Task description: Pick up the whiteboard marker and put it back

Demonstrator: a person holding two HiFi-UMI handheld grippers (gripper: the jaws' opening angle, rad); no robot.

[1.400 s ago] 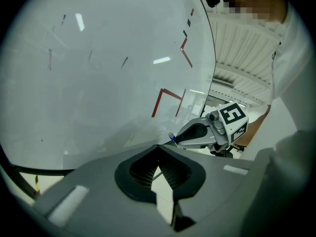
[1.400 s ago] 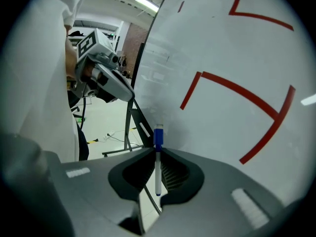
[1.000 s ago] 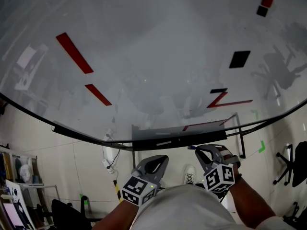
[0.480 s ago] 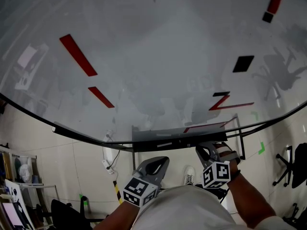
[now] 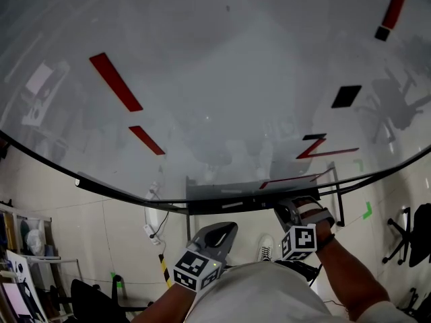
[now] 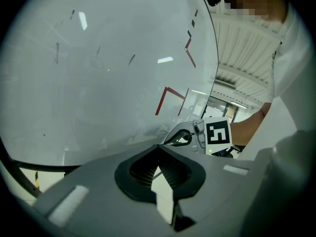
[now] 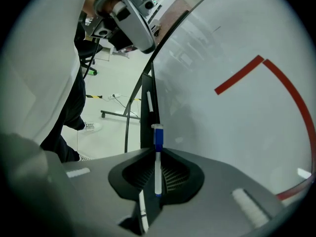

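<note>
The right gripper (image 5: pixel 290 211) pinches the whiteboard marker (image 7: pixel 157 171) between its fingers. The blue cap points away, along the tray (image 7: pixel 147 105) just ahead. The left gripper (image 6: pixel 159 153) is farther off, with its fingers pressed together and holding nothing.

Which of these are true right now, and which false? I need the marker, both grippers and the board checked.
1. The right gripper is shut on the marker. True.
2. The marker's cap is red. False: it is blue.
3. The left gripper holds an eraser. False: its jaws are together with nothing between them.
4. The whiteboard carries red lines. True.
5. The marker lies flat on the floor. False: it stands between the right gripper's jaws, cap end out.
</note>
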